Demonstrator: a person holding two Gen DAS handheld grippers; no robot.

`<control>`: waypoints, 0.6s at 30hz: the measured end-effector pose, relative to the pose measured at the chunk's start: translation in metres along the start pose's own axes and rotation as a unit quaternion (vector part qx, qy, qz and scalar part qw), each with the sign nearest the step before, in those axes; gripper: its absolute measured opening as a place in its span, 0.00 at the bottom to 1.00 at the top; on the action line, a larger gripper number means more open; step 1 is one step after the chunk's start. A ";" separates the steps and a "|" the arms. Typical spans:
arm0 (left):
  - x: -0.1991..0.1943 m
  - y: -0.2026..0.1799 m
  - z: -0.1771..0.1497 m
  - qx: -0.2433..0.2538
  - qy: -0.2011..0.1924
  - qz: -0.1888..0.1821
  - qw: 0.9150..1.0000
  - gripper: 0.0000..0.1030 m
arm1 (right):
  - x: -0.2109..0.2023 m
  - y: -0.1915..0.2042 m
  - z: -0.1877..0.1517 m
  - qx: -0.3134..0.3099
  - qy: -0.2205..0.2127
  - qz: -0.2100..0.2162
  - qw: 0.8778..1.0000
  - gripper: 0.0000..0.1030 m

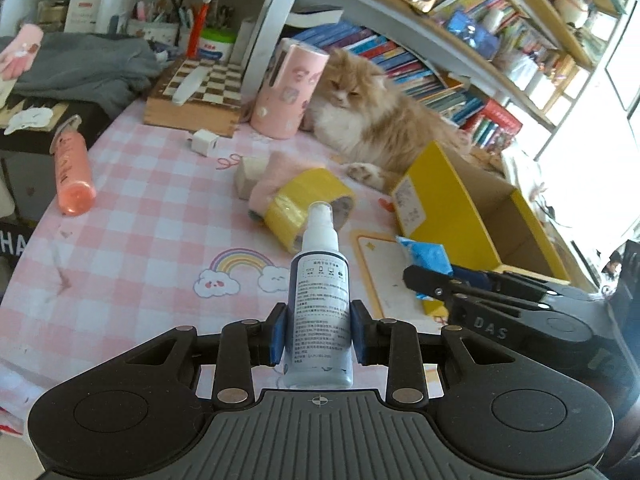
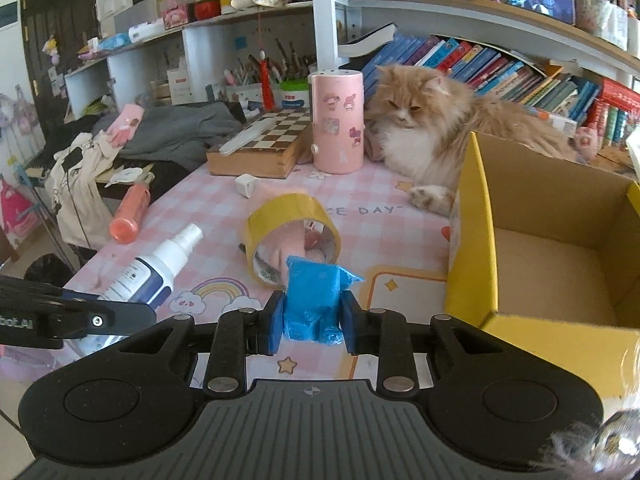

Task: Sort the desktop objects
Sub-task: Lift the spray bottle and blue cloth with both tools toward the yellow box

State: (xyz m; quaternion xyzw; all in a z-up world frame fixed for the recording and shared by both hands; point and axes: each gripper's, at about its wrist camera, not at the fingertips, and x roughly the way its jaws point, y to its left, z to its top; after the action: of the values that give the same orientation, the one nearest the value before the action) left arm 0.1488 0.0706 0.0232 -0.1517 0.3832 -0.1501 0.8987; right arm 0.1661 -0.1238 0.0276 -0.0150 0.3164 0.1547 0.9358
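My left gripper (image 1: 319,332) is shut on a white and dark-blue spray bottle (image 1: 318,300), held above the pink checked tablecloth (image 1: 152,216) with its nozzle pointing away. In the right wrist view the same bottle (image 2: 148,276) shows at the left. My right gripper (image 2: 311,322) is shut on a crumpled blue packet (image 2: 314,300), lifted off the cloth just left of the open yellow cardboard box (image 2: 472,240). In the left wrist view the packet (image 1: 428,256) sits in front of the box (image 1: 440,208). The box's visible floor is bare.
A yellow tape roll (image 2: 280,208) lies on a pink cloth mid-table. An orange bottle (image 2: 130,212) lies at the left edge and a white charger (image 2: 245,184) lies farther back. A cat (image 2: 424,128), a pink canister (image 2: 338,120) and a chess box (image 2: 260,148) line the back.
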 end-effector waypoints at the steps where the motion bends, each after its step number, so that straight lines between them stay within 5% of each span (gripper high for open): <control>1: -0.003 -0.001 -0.002 0.002 0.000 -0.002 1.000 0.30 | -0.003 0.002 -0.002 0.000 -0.001 -0.002 1.000 0.26; 11: -0.044 0.011 -0.030 -0.072 -0.005 -0.048 0.996 0.30 | -0.035 0.014 -0.019 0.031 0.010 -0.006 0.999 0.26; 18: -0.062 0.000 -0.057 -0.066 0.010 -0.061 0.996 0.30 | -0.070 0.028 -0.044 0.090 0.022 0.008 0.996 0.26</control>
State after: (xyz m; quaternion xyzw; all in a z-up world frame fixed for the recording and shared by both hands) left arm 0.0659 0.0858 0.0255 -0.2318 0.3915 -0.1806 0.8720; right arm 0.0796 -0.1218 0.0363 0.0681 0.3492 0.1327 0.9251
